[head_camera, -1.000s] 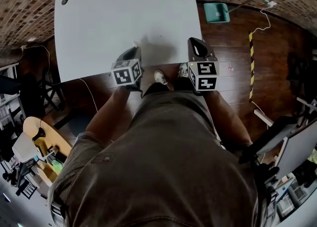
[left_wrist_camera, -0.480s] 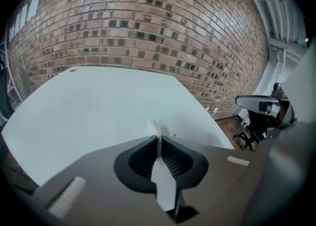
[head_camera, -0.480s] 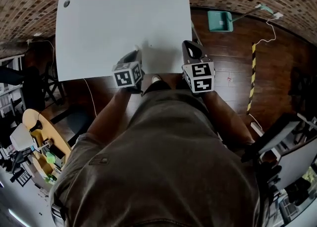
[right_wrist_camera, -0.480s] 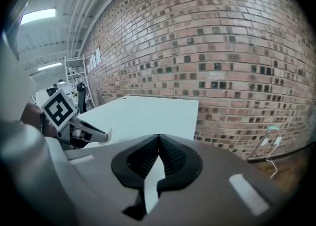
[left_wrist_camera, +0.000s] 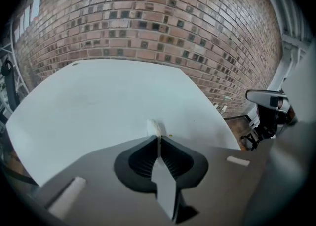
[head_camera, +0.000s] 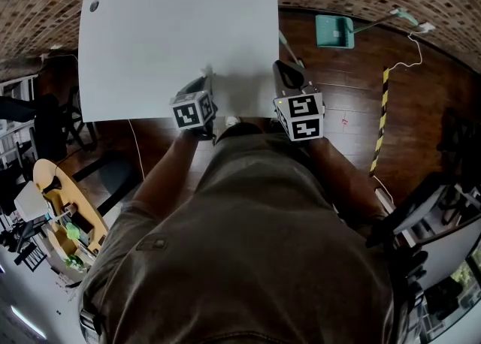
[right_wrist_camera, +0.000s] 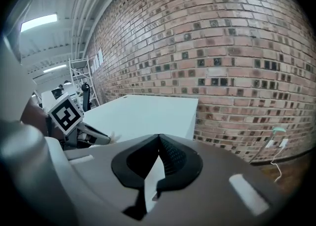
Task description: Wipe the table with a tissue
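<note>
White tissue (left_wrist_camera: 153, 127) in left gripper (left_wrist_camera: 157, 137)

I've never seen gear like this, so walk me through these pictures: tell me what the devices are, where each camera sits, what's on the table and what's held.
No robot: a person holds a two-fingered gripper in each hand. The top-down picture comes from a camera on the person's head; the other two come from cameras riding on the grippers. The left gripper, over the near edge of the white table, has its fingers shut on a small white tissue. The right gripper, near the table's right edge, is shut and holds nothing. The table shows only a dark hole near its far left corner.
</note>
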The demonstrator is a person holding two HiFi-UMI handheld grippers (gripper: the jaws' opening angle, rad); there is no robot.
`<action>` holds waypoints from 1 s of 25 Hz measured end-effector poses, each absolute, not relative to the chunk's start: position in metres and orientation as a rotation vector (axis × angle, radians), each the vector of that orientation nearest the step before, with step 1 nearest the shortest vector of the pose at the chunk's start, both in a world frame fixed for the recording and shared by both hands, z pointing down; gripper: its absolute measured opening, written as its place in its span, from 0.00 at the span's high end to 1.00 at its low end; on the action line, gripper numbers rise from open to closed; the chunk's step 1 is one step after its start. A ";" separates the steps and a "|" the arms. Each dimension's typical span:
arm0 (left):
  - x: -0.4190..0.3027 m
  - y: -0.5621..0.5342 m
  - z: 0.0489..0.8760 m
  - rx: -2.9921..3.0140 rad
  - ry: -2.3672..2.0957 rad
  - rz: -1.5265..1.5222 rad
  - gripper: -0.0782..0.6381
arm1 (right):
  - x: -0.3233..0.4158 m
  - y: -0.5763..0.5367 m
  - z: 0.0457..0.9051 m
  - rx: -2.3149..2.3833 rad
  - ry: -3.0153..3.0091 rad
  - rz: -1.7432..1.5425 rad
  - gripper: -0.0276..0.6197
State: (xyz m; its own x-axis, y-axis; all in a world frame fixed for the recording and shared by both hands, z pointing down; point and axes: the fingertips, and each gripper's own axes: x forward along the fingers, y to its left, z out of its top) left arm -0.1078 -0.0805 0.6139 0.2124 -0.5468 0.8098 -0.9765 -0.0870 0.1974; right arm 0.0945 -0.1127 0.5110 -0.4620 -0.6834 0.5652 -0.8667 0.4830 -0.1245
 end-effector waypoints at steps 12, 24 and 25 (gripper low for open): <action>-0.078 -0.098 0.615 1.740 -1.422 0.775 0.85 | 0.124 -0.130 0.519 1.297 -2.293 0.612 0.94; -0.038 -0.123 0.611 1.826 -1.352 0.846 0.85 | 0.158 -0.138 0.519 1.386 -2.252 0.647 0.94; -0.035 -0.125 0.612 1.833 -1.347 0.852 0.85 | 0.161 -0.139 0.519 1.391 -2.249 0.646 0.94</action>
State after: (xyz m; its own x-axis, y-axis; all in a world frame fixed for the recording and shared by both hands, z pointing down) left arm -0.0347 -0.1254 0.6120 0.2442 -0.5059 0.8273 -0.9643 -0.2167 0.1520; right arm 0.1606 -0.1389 0.5192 -0.4139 -0.7111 0.5684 -0.9043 0.3927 -0.1673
